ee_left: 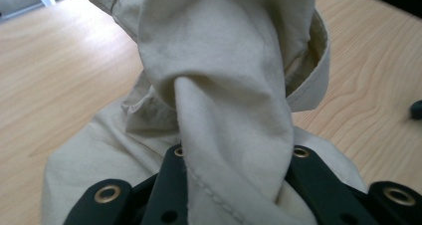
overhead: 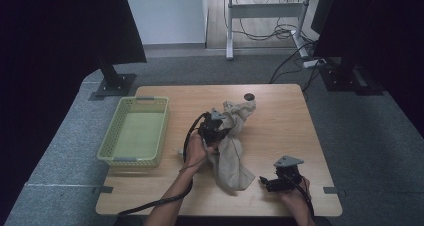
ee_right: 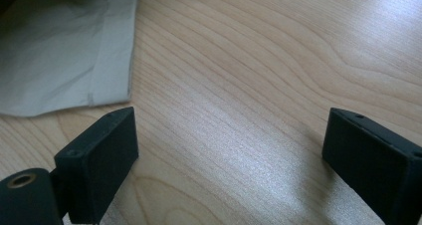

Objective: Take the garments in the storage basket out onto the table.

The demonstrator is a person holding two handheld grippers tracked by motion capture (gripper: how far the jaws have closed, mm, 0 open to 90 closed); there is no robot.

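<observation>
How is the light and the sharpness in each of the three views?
High view: dim, with near-black upper corners; the table is evenly lit. Left gripper view: the cloth is sharp, with glare on the wood at upper left. Right gripper view: a bright sheen on the wood, jaws slightly soft.

The beige cloth sprawls across the middle of the table, blocking a straight pass between its halves. The green basket occupies the left edge, and a small dark disc lies near the far edge. Bare wood lies open right of the cloth.
</observation>
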